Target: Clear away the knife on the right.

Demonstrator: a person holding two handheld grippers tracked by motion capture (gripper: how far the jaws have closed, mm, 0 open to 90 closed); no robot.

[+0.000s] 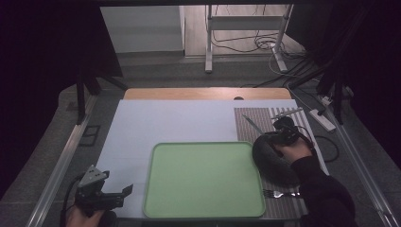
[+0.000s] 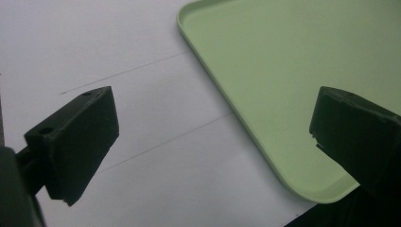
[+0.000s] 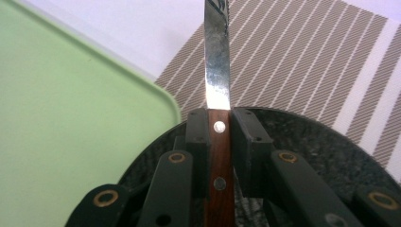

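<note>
A knife with a brown wooden handle and a steel blade (image 3: 216, 56) sits upright between the jaws of my right gripper (image 3: 220, 118), which is shut on the handle. In the high view the right gripper (image 1: 275, 134) is over the far rim of a dark round plate (image 1: 272, 163), and the knife blade (image 1: 253, 124) points away to the far left above the striped placemat (image 1: 250, 135). The dark plate (image 3: 331, 156) lies right beneath the jaws. My left gripper (image 1: 124, 196) rests at the near left of the table, open and holding nothing. Its jaws straddle the near left corner of the green tray (image 2: 265, 71).
The green tray (image 1: 203, 208) lies in the middle on a white sheet (image 1: 156, 123). A fork (image 1: 279, 194) lies on the placement mat near the front edge, right of the tray. Beyond the table stand a white frame's legs (image 1: 208, 47) and loose cables (image 1: 265, 42) on the floor.
</note>
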